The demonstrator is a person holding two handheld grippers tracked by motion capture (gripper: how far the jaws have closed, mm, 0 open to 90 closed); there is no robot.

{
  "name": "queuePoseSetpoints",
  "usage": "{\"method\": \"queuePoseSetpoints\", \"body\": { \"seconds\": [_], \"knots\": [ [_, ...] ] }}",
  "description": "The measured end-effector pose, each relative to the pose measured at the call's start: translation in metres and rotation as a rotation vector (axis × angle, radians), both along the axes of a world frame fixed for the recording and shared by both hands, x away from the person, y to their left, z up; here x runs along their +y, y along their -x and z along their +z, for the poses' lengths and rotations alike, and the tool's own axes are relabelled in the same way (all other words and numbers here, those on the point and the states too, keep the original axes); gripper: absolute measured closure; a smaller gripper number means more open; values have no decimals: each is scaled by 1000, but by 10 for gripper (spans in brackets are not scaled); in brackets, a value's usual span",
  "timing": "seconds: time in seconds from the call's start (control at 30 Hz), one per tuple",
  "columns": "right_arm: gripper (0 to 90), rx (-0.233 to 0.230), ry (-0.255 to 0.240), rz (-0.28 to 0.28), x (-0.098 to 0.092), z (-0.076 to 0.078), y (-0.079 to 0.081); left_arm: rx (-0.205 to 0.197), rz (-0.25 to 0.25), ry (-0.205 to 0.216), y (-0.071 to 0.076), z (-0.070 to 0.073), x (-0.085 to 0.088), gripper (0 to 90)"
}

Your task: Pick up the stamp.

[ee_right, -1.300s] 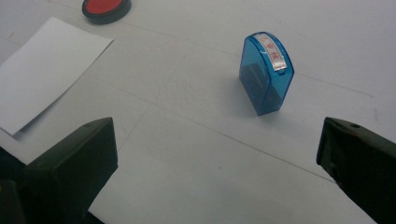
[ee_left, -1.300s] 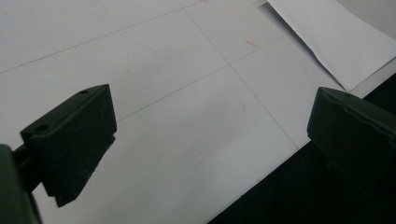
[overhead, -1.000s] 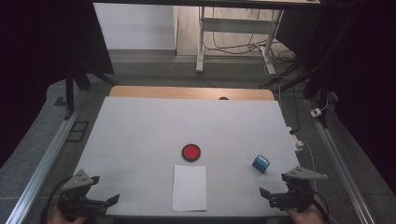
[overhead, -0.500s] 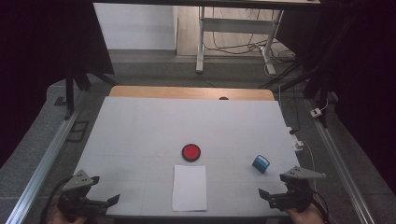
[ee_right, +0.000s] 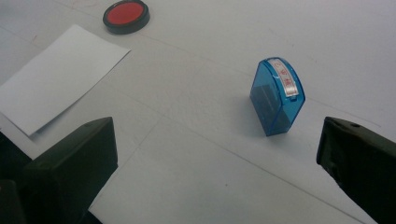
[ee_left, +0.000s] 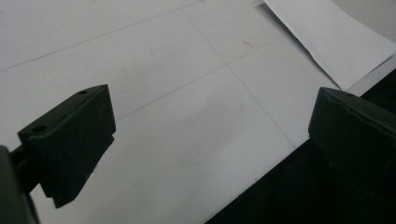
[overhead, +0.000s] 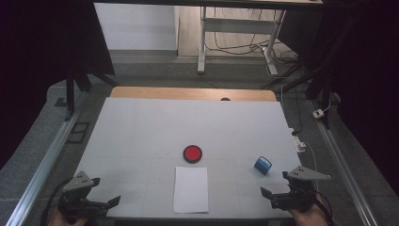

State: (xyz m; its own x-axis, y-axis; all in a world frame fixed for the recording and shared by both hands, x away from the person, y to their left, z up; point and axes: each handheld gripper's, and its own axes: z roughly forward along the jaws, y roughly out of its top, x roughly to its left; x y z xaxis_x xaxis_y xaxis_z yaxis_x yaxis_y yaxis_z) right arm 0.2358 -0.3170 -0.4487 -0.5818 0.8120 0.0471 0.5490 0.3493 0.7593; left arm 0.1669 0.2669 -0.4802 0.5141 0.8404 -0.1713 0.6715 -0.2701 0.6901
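Note:
A small blue stamp (overhead: 262, 165) stands upright on the white table at the right, and in the right gripper view the stamp (ee_right: 277, 96) is a short way ahead of the jaws. A round red ink pad in a black case (overhead: 192, 153) (ee_right: 126, 16) lies near the middle. A white sheet of paper (overhead: 191, 189) (ee_right: 58, 77) (ee_left: 329, 39) lies just in front of the pad. My right gripper (overhead: 269, 195) (ee_right: 219, 163) is open and empty at the front right. My left gripper (overhead: 112, 203) (ee_left: 210, 135) is open and empty at the front left edge.
The white table top (overhead: 188, 127) ends in a wooden strip (overhead: 193, 93) at the far side. A white plug and cable (overhead: 299, 144) hang at the right edge. Metal rails (overhead: 44, 169) run along both sides, and desk legs (overhead: 202, 42) stand beyond.
Both grippers have shifted very slightly near the front edge. The stamp, pad and paper have not moved.

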Motion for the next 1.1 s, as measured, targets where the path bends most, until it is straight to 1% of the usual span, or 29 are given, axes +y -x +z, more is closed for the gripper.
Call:
{"method": "queuePoseSetpoints", "body": {
  "seconds": [0.1, 0.17, 0.2, 0.27, 0.43, 0.5, 0.67, 0.73, 0.87, 0.97, 1.0, 1.07, 1.1],
  "knots": [
    [0, -13, 0, 11, 2, -1, -3, 2, -2, 0, 0, 0, 0, 14],
    [0, -13, 1, 11, 2, -1, -3, 2, -1, -4, 0, 0, -1, 13],
    [0, -10, 12, 16, 3, -1, -5, 2, -2, -2, 0, 0, -1, 14],
    [0, -17, 13, 19, 3, -1, -6, 3, -1, -1, 0, 0, 0, 14],
    [0, -22, 17, 8, 1, 2, -12, 3, 0, -1, 0, 0, 0, 13],
    [0, -15, 7, 8, 3, 2, -15, 5, -1, -3, -1, 0, -1, 14],
    [0, 18, 8, 9, 7, 2, -25, 6, 0, -4, -1, 0, 0, 13],
    [0, 20, 13, 8, 7, 1, -28, 7, -1, -2, -1, 0, 0, 14],
    [0, 6, 25, -15, 6, -1, -32, 8, 0, -4, -1, 0, 0, 13],
    [0, 14, 37, -23, 7, -3, -35, 8, 1, -6, -1, 0, 0, 13],
    [0, 19, 36, -16, 7, -6, -39, 8, 1, -6, -1, 0, -1, 13],
    [0, 33, 34, -21, 7, -8, -44, 9, 1, -6, -1, -1, 0, 14],
    [0, 33, 34, -21, 7, -8, -44, 10, 0, -4, -1, -1, 0, 14]
  ]
}}
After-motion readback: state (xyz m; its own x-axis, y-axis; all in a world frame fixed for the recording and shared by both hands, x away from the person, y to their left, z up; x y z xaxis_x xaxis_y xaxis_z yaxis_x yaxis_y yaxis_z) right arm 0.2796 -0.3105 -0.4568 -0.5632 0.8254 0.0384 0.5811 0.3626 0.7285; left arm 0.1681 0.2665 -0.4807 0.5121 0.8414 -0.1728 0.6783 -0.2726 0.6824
